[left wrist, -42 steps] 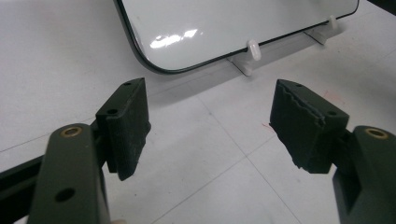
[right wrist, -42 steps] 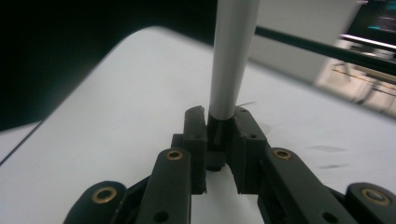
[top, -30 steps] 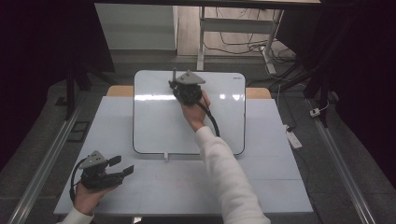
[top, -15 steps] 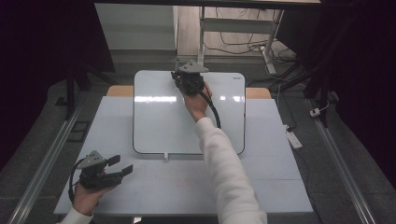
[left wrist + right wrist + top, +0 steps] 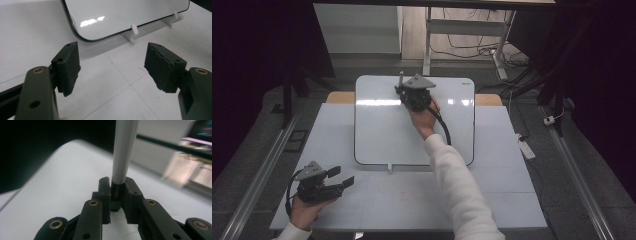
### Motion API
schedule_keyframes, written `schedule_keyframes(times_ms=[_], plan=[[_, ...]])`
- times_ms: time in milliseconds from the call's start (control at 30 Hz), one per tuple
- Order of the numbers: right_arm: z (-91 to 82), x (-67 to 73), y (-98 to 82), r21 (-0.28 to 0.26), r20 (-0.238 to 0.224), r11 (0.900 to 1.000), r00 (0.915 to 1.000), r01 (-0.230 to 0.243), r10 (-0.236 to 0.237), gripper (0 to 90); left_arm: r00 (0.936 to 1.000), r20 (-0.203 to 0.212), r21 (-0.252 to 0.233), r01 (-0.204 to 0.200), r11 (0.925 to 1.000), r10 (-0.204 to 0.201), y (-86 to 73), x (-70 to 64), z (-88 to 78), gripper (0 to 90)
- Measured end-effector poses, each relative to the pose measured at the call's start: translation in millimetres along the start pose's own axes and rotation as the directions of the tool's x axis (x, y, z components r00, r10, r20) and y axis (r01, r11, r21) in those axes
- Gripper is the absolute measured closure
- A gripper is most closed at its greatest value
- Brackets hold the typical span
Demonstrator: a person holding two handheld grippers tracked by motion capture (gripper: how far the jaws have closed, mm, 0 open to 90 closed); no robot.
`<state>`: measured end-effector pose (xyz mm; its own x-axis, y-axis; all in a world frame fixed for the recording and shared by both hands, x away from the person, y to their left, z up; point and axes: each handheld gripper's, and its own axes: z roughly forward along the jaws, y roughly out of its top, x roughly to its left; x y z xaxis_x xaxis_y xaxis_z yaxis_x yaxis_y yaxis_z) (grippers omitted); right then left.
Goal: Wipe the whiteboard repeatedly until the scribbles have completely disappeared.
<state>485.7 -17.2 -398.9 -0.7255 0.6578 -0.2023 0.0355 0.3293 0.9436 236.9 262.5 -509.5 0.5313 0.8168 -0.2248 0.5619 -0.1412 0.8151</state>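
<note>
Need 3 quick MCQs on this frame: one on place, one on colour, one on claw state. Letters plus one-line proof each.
1. Where does the whiteboard lie?
A. hanging off the table's left edge
B. on the table, centre toward the far side
C. on the floor

2. What colour is the marker barrel held in the right claw?
A. red
B. bright green
C. light grey

3. What state is the left claw in?
A. open, holding nothing
B. shut on a marker
C. shut on the whiteboard's edge

Answers:
1. B: the high view shows the board flat on the table, ahead of both hands.
2. C: the right gripper view shows a pale grey tube rising from between the jaws.
3. A: the left gripper view shows its pads wide apart over bare table.
</note>
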Motion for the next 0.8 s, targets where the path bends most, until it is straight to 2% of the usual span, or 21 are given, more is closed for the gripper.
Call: schedule_keyframes(times_ms=[33, 67, 100, 167, 233, 267, 300, 333, 367, 400, 433, 467, 500, 567, 633, 667, 733, 767, 800], plan=[[0.7, 7.8, -4.0, 0.015, -0.022, 0.999, 0.9989, 0.042, -0.042, 77.8, 1.0, 0.003, 0.002, -0.003, 1.0, 0.003, 0.1, -0.4, 0.5, 29.0], [0.6, 11.7, -6.2, 0.019, -0.021, 0.997, 0.997, 0.074, -0.074, 77.8, 1.0, 0.001, 0.003, -0.008, 1.0, 0.008, 0.2, -1.6, 0.7, 28.9], [-0.2, 7.7, -5.7, 0.013, -0.022, 0.999, 0.9985, 0.051, -0.051, 77.8, 1.0, 0.0, 0.004, -0.008, 1.0, 0.008, 0.2, -2.5, 0.4, 29.0], [-3.3, -7.5, -1.9, -0.027, 0.046, 0.999, 0.9987, -0.018, 0.019, 77.8, 1.0, -0.001, 0.0, -0.006, 1.0, 0.006, 0.4, -2.9, -0.4, 29.0], [-5.7, -19.0, 0.0, -0.05, 0.086, 0.997, 0.9939, -0.064, 0.069, 77.8, 1.0, -0.005, -0.005, -0.002, 1.0, 0.002, 0.3, -2.6, -1.3, 29.0], [-5.5, -20.1, -0.5, -0.057, 0.089, 0.996, 0.9929, -0.073, 0.078, 77.8, 1.0, -0.004, -0.005, 0.001, 1.0, -0.001, 0.3, -2.0, -1.2, 28.9], [-4.6, -16.1, -1.7, -0.052, 0.072, 0.996, 0.9946, -0.071, 0.074, 77.8, 1.0, -0.004, -0.004, 0.002, 1.0, -0.002, 0.3, -1.4, -0.8, 29.0], [-3.3, -11.0, -3.1, -0.045, 0.046, 0.997, 0.9968, -0.064, 0.066, 77.8, 1.0, -0.004, -0.003, 0.002, 1.0, -0.002, 0.2, -0.9, -0.2, 28.9], [-1.2, -2.0, -5.1, -0.027, 0.009, 0.999, 0.9992, -0.038, 0.038, 77.8, 1.0, -0.001, 0.001, 0.003, 1.0, -0.003, 0.2, -0.2, 0.8, 28.9], [1.2, 9.0, -6.5, -0.009, -0.013, 1.0, 0.9996, 0.024, -0.024, 77.8, 1.0, 0.0, 0.003, 0.001, 1.0, -0.001, 0.2, -0.2, 1.6, 28.9], [2.5, 12.9, -6.0, -0.002, -0.008, 0.999, 0.9987, 0.051, -0.051, 77.8, 1.0, -0.001, 0.004, 0.002, 1.0, -0.002, 0.0, -0.9, 1.9, 29.0], [4.2, 10.7, -4.6, -0.011, -0.012, 0.999, 0.9995, 0.03, -0.03, 77.8, 1.0, -0.002, 0.006, -0.002, 1.0, 0.002, 0.0, -1.2, 1.6, 28.9], [4.8, 6.9, -3.0, -0.022, 0.002, 1.0, 0.9999, 0.012, -0.011, 77.8, 1.0, -0.002, 0.004, -0.005, 1.0, 0.005, 0.0, -1.6, 0.9, 28.9], [4.9, -7.0, 2.7, -0.054, 0.061, 0.998, 0.9971, -0.042, 0.045, 77.8, 1.0, -0.004, -0.002, -0.001, 1.0, 0.001, -0.1, -1.8, -0.9, 28.9], [5.3, -9.0, 4.0, -0.059, 0.066, 0.996, 0.9953, -0.067, 0.071, 77.8, 1.0, -0.005, -0.004, 0.003, 1.0, -0.003, -0.1, -0.6, -1.1, 29.0], [6.9, -4.0, 3.5, -0.049, 0.041, 0.998, 0.9978, -0.05, 0.052, 77.8, 1.0, -0.005, -0.003, 0.005, 1.0, -0.005, 0.0, 0.1, -0.2, 29.0], [9.9, 11.3, 0.6, -0.012, -0.023, 1.0, 0.9993, 0.028, -0.028, 77.8, 1.0, -0.002, 0.003, 0.002, 1.0, -0.002, 0.0, 0.3, 1.6, 29.0], [9.9, 15.7, -0.3, -0.004, -0.015, 0.998, 0.9975, 0.069, -0.069, 77.8, 1.0, 0.001, 0.005, -0.001, 1.0, 0.001, 0.0, -0.2, 1.7, 29.0], [8.4, 12.7, -0.2, -0.008, -0.004, 0.998, 0.9985, 0.055, -0.055, 77.8, 1.0, 0.0, 0.006, -0.005, 1.0, 0.005, 0.0, -0.9, 1.3, 28.9]])
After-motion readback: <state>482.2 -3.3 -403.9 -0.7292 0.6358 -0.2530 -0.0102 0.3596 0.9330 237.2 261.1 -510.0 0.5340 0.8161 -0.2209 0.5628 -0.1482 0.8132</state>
